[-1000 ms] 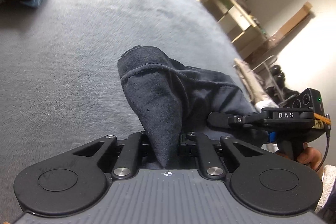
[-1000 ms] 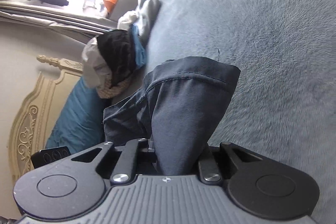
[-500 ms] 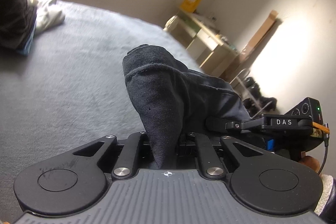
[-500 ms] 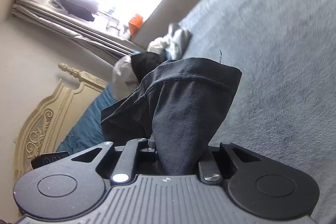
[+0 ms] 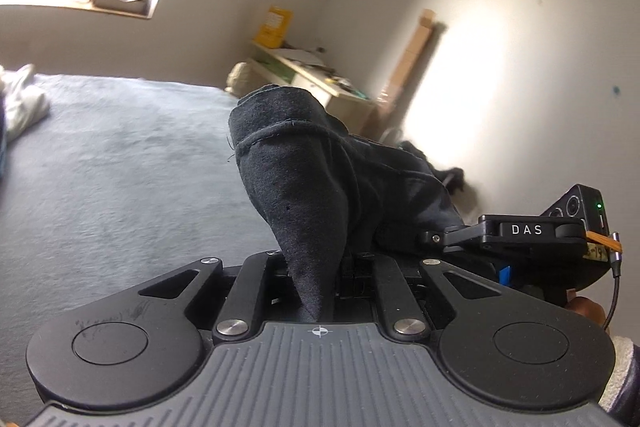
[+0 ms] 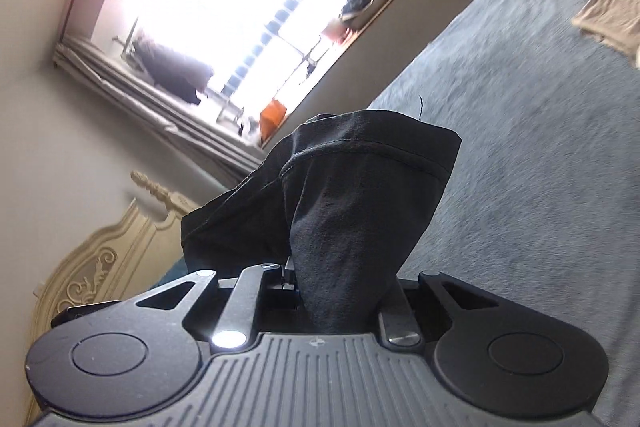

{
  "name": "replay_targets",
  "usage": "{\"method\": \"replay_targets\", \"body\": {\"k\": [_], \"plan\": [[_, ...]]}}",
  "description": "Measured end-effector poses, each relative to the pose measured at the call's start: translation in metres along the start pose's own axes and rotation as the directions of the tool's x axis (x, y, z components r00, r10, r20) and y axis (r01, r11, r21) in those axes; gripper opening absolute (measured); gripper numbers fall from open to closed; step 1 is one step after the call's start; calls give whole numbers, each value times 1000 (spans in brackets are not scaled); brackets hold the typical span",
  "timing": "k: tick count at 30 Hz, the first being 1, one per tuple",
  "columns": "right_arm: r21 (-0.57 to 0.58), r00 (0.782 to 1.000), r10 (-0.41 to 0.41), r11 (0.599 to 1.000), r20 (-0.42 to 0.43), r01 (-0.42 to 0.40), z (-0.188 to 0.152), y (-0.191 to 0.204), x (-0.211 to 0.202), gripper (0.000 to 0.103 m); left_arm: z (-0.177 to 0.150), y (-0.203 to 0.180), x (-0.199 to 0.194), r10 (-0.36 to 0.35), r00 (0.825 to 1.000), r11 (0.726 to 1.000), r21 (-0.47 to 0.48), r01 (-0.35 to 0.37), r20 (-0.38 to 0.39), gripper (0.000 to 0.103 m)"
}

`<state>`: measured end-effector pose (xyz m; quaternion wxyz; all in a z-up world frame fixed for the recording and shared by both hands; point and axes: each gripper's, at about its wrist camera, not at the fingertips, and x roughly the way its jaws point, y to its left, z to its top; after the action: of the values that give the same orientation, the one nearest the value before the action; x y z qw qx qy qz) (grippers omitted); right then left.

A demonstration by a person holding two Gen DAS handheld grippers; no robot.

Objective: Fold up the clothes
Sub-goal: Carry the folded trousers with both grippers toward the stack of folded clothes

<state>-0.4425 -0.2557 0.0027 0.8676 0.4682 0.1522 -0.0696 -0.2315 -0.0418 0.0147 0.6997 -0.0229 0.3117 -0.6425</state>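
- The grey bed cover (image 5: 120,187) lies bare below, giving a flat place to lay the fold.
- The dark garment (image 5: 304,163) hangs above it, one hem corner in each gripper, likely to let it drop straight.
- Left gripper (image 5: 316,279) is clenched on one corner.
- Right gripper (image 6: 340,291) pinches the other.
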Motion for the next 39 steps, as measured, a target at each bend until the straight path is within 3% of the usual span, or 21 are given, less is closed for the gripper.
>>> {"method": "replay_targets", "body": {"k": [5, 10, 15, 22, 30, 39], "plan": [[-10, 997, -33, 999, 63, 34, -2, -11, -57, 16, -5, -45, 25, -72, 996, 996, 43, 74, -44, 10], [-35, 987, -94, 994, 134, 100, 16, -27, -122, 16, -3, -95, 75, -165, 983, 983, 62, 170, -79, 10], [-38, 969, -166, 984, 181, 175, 57, -61, -175, 16, 0, -138, 145, -238, 964, 968, 57, 246, -115, 10], [-46, 964, -227, 971, 139, 236, 125, -137, -220, 16, -11, -178, 255, -291, 941, 957, -38, 289, -176, 10], [-3, 961, -276, 961, 15, 276, 201, -247, -208, 16, -26, -162, 380, -315, 906, 946, -171, 276, -282, 9], [33, 951, -273, 959, -147, 281, 252, -357, -139, 16, -28, -109, 472, -232, 900, 965, -202, 167, -370, 9]]}}
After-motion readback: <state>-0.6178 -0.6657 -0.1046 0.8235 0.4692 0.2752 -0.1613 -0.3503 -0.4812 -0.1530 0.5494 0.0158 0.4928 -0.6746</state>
